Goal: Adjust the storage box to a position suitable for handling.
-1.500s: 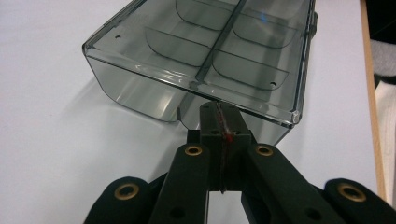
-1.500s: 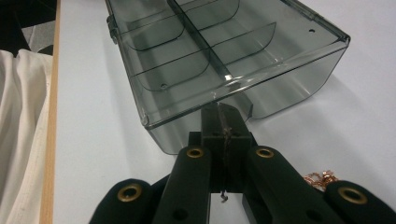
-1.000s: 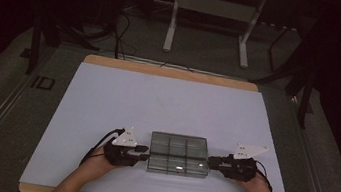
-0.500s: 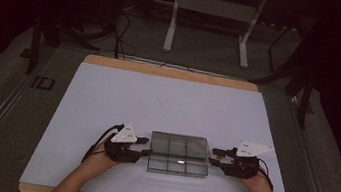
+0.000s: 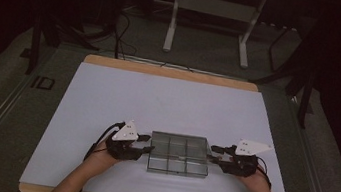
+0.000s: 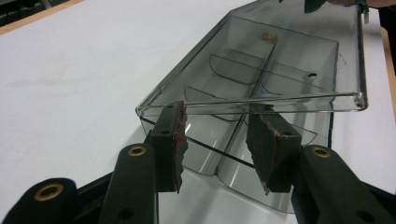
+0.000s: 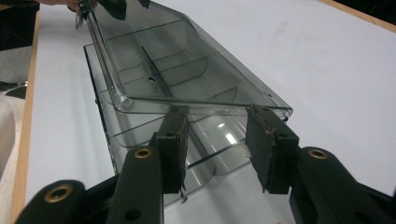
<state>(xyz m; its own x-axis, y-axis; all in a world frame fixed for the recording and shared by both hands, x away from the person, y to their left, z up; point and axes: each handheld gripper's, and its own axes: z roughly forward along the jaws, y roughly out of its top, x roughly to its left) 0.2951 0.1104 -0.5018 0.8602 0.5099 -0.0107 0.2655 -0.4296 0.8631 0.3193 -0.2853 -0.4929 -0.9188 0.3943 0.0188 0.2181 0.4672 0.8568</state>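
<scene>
A clear grey plastic compartment box (image 5: pixel 179 154) lies on the white table near its front edge. Its lid (image 6: pixel 280 51) is tilted up off the base along one long side. My left gripper (image 5: pixel 147 149) is at the box's left end and my right gripper (image 5: pixel 213 157) at its right end. In the left gripper view my left gripper (image 6: pixel 217 116) is open, with its tips just under the lid's end rim. The right gripper view shows the same at the other end: my right gripper (image 7: pixel 217 114) is open under the lid (image 7: pixel 187 60). Dividers (image 7: pixel 159 74) show inside.
The white table (image 5: pixel 168 100) has a wooden rim and stretches well beyond the box. Past its far edge are a metal stand (image 5: pixel 208 25), cables on the floor and dark surroundings. The person's forearms come in over the front edge.
Both grippers have stayed at the two ends of the box with only slight shifts. The box has kept its place on the table.
</scene>
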